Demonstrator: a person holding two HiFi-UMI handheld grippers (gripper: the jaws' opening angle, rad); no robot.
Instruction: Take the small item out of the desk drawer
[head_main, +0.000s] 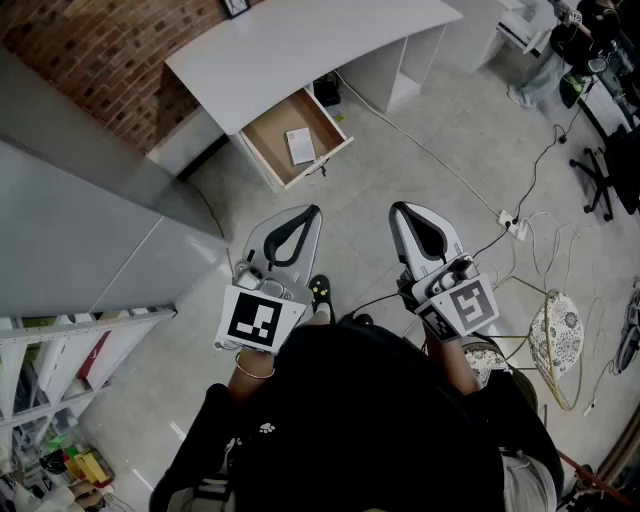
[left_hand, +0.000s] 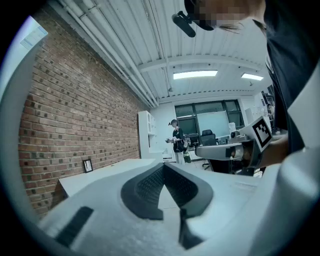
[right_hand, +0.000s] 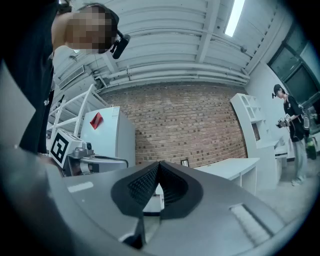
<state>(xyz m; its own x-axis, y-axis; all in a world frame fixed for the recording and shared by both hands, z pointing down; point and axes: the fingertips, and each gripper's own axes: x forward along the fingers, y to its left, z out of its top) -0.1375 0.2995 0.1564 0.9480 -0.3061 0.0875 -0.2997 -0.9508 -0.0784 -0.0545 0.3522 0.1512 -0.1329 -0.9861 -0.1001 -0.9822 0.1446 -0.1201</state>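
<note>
Left gripper (head_main: 313, 211): jaws pressed together, nothing held, well short of the desk (head_main: 300, 50). Item (head_main: 300, 146): small, white, flat in the pulled-out drawer (head_main: 262, 140), toward its front. Right gripper (head_main: 399, 209): same, closed and empty. Risk, I judge: going in closed, I'd shove the flat item instead of pinching it.

open drawer (head_main: 270, 140), small item (head_main: 300, 146) inside

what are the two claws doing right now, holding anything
left claw: closed, holding nothing
right claw: closed, holding nothing
</note>
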